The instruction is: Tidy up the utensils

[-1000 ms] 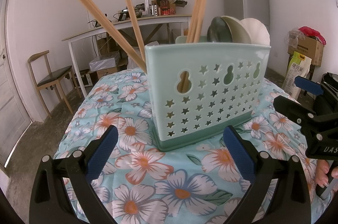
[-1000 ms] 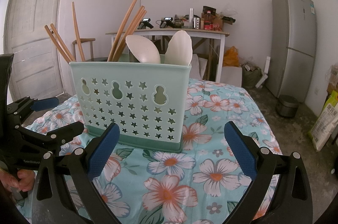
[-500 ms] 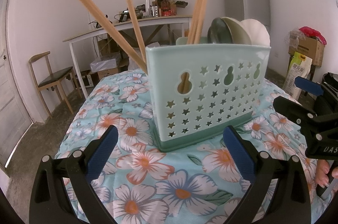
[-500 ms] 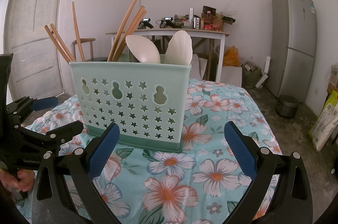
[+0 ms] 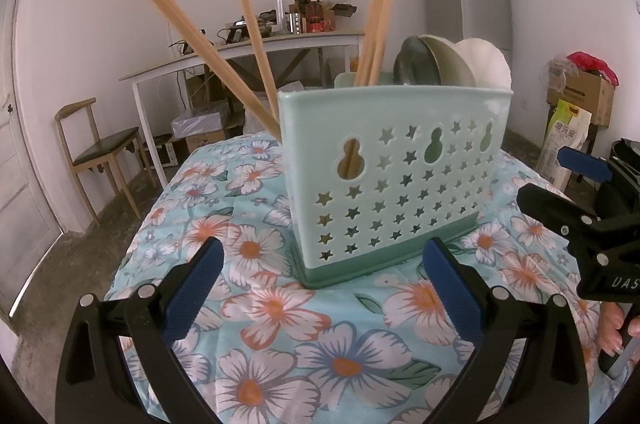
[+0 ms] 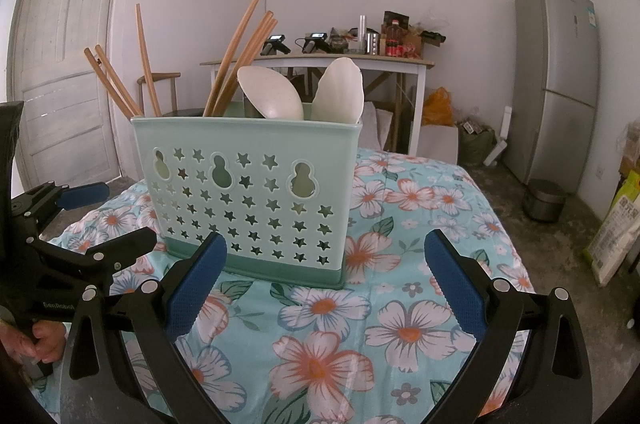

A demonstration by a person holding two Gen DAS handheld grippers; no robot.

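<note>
While both grippers hover low over the floral tablecloth (image 5: 280, 312), the mint-green utensil caddy (image 5: 400, 180) stands upright on the cloth ahead of them, resting on its darker green base.

Left gripper (image 5: 324, 284): fingers spread wide, nothing between the blue pads (image 5: 194, 284). The caddy sits just beyond the fingertips, apart from them, slightly right of centre in this view.

Right gripper (image 6: 326, 284): likewise released, empty. In its own view the caddy stands ahead and left of centre; the left pad overlaps the caddy's lower corner in the picture, but contact cannot be told.

Each gripper shows in the other's camera: the right one at the right edge of the left wrist view, the left one at the left edge of the right wrist view, with a hand (image 6: 42, 342) on the handle.

Caddy contents:
- wooden chopsticks (image 5: 248, 24), leaning outward at different angles, some in the left end, a tighter bunch near the middle
- pale spoons (image 6: 272, 98), bowls up, in the right-hand part (right wrist view)
- one darker rounded piece (image 5: 412, 64) beside them; type unclear

Caddy wall is perforated with stars and three gourd-shaped holes.

Background: white table (image 6: 320, 64) with clutter, wooden chair (image 5: 96, 152), grey refrigerator (image 6: 556, 80), door (image 6: 68, 64).
</note>
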